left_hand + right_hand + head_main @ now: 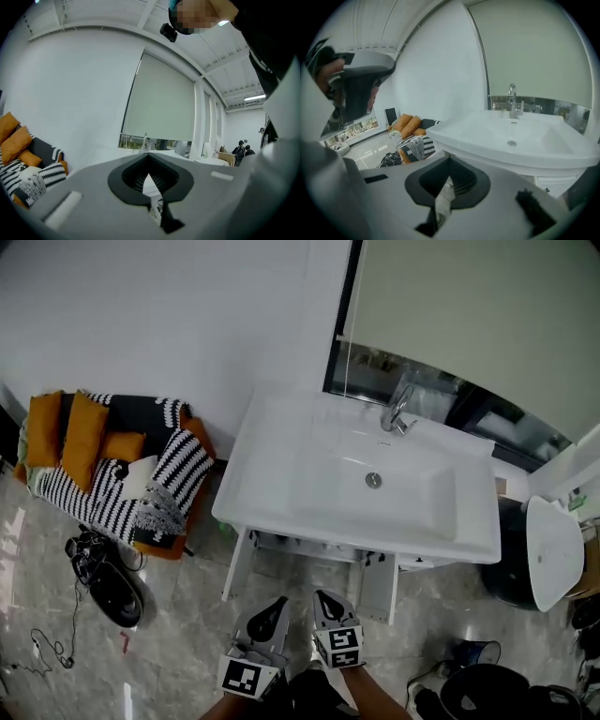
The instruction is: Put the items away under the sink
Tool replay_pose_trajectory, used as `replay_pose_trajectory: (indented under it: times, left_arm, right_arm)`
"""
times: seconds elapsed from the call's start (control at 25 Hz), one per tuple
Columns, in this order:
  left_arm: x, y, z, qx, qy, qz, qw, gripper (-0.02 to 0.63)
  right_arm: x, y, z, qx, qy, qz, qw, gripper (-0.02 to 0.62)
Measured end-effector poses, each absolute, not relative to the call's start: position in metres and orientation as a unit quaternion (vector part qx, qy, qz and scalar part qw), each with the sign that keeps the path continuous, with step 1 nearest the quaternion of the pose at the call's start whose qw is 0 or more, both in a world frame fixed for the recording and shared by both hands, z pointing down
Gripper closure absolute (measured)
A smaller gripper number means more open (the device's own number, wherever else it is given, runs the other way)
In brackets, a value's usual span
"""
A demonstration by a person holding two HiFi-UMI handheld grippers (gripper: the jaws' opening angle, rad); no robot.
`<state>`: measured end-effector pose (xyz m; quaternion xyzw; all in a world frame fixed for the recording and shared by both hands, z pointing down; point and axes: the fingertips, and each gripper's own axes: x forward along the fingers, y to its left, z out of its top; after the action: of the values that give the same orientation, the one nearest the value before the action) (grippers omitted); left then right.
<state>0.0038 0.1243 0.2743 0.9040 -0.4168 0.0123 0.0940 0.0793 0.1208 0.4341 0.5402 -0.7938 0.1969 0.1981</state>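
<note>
No items show in any view, so I cannot tell how they would feel or where to grab them. The left gripper and right gripper are both closed and empty, near the white sink. The cabinet below it looks hard and white.

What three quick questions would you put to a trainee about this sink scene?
1. True or false: the right gripper holds an item.
2. Where does the faucet stand on the sink? A) at the back rim B) at the front edge C) on the left corner
3. Fill in the colour: the cushions on the left in the head view are ____.
Key: 1 false; 2 A; 3 orange.
</note>
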Motion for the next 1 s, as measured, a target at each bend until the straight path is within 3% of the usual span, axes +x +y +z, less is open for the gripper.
replay_pose_trajectory:
  times: [0.44,1.0]
  left_arm:
    - [0.028,0.181,0.210,0.915,-0.397,-0.002,0.075,0.598]
    - [0.034,0.237,0.200,0.911,-0.404,-0.007,0.082,0.598]
  right_arm:
    - [0.108,0.192,0.332,0.576,-0.781,0.182,0.155,0.580]
    - [0.135,0.253,0.244,0.602,-0.782,0.134,0.093,0.580]
